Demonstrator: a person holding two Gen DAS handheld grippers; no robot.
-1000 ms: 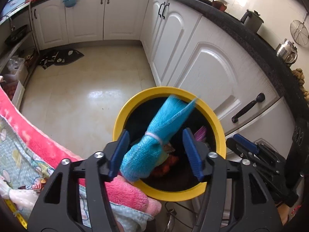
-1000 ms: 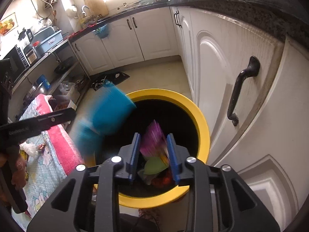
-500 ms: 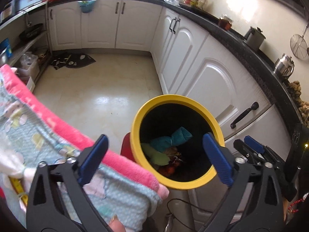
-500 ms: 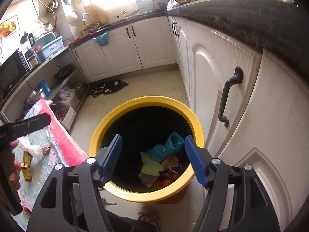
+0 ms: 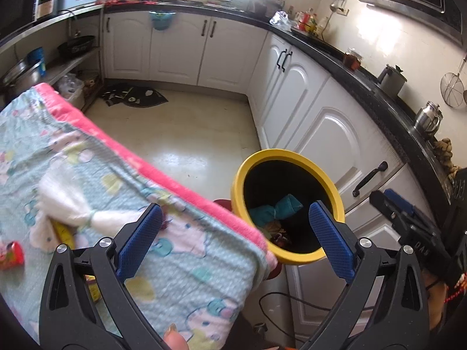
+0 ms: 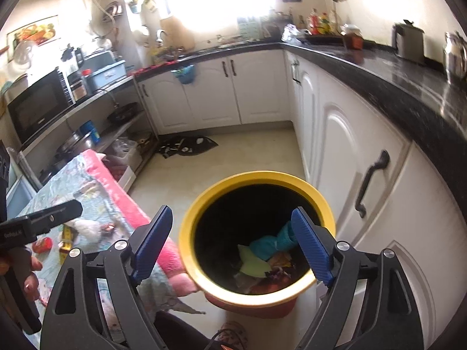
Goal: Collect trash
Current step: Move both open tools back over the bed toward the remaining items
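Note:
A yellow-rimmed bin (image 5: 332, 186) (image 6: 262, 176) stands on the floor by the white cabinets. Inside lie a teal tied cloth bundle (image 5: 274, 210) (image 6: 271, 243), a green scrap (image 6: 252, 265) and other trash. My left gripper (image 5: 236, 236) is open and empty, above the table edge left of the bin. My right gripper (image 6: 232, 246) is open and empty above the bin. On the patterned cloth-covered table (image 5: 96, 175) (image 6: 90, 192) lie a white tied bundle (image 5: 67, 207) (image 6: 87, 229), a small red can (image 5: 10, 255) (image 6: 42, 245) and a yellow item (image 5: 62, 233) (image 6: 65, 243).
White cabinets with black handles (image 5: 369, 179) (image 6: 370, 183) stand right of the bin under a black counter (image 6: 394, 87). A dark mat (image 5: 134, 97) lies on the pale floor. Shelves with pots (image 6: 73, 143) stand left. A cable (image 5: 292, 299) runs below the bin.
The teal bundle left my left gripper and dropped into the bin. The right gripper opened and let its trash fall in. Both grippers rose and pulled back; the left swung towards the table.

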